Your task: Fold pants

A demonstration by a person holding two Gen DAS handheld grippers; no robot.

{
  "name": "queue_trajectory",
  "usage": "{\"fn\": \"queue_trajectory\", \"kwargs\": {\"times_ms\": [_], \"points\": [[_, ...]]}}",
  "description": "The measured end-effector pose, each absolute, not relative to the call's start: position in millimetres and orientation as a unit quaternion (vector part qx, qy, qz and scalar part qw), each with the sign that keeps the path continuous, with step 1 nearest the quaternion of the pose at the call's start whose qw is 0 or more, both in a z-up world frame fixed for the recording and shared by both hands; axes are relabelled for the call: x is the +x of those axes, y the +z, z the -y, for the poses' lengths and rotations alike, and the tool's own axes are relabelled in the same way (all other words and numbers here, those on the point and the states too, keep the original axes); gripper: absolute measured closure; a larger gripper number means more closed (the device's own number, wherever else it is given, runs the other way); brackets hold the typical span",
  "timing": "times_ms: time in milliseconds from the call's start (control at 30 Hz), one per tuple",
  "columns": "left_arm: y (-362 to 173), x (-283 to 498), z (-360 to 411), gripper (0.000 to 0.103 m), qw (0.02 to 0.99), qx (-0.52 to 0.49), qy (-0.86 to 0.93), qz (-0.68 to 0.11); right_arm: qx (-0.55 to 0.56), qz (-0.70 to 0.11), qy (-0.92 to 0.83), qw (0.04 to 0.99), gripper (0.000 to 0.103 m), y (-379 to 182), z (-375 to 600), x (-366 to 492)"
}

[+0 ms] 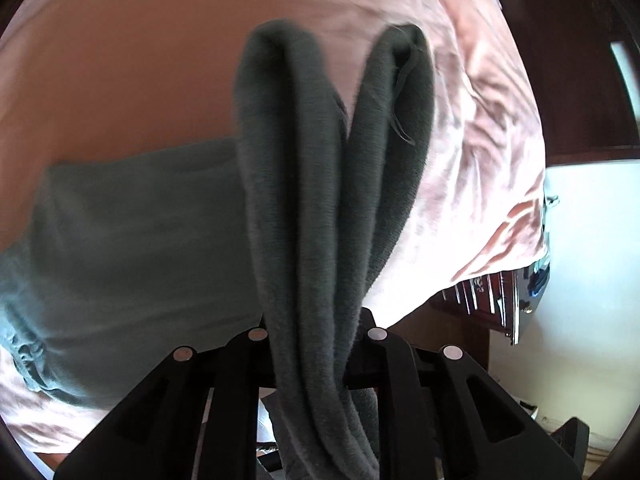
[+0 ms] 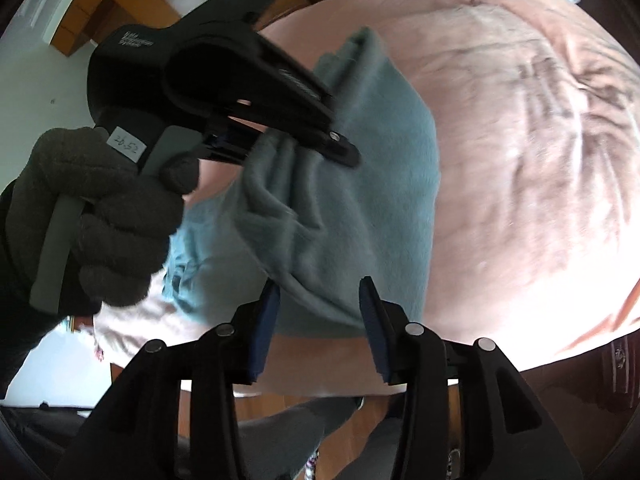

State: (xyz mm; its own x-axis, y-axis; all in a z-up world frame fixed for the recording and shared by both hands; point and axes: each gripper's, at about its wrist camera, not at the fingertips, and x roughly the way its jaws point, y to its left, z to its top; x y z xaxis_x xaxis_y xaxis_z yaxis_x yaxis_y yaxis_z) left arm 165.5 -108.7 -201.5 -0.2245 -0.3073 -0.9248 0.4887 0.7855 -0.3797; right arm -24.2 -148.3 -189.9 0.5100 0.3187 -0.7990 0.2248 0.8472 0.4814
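Left tool pinches grey-green fleece pants over pink wrinkled bedsheet; right tool spread, holding nothing.

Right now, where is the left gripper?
In the right wrist view, the left gripper is upper left, held by a gloved hand, shut on the pants above the pink bedcover.

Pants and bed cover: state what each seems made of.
Pants: apparently a soft grey-green fleece or knit, matte, with a fuzzy nap and thick rounded folds where the left gripper clamps them. Bed cover: probably thin woven fabric, pink, finely creased, slightly shiny.
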Motion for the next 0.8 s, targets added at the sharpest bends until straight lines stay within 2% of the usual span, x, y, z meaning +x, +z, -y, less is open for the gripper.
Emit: {"fn": "queue_trajectory", "kwargs": {"times_ms": [200,367,567,800], "points": [[-207,183,36,0.088,0.633,0.024,-0.301,-0.713,0.271,-0.529,0.044,0.803,0.06,-205,131,-3],[-236,196,-15,0.088,0.633,0.004,-0.29,-0.717,0.265,-0.565,0.037,0.78,0.06,-229,126,24],[-273,201,-44,0.087,0.625,-0.026,-0.29,-0.724,0.26,-0.597,0.015,0.759,0.06,-245,117,53],[-291,203,-60,0.085,0.615,-0.044,-0.301,-0.727,0.265,-0.587,-0.031,0.765,0.06,-240,131,102]]}}
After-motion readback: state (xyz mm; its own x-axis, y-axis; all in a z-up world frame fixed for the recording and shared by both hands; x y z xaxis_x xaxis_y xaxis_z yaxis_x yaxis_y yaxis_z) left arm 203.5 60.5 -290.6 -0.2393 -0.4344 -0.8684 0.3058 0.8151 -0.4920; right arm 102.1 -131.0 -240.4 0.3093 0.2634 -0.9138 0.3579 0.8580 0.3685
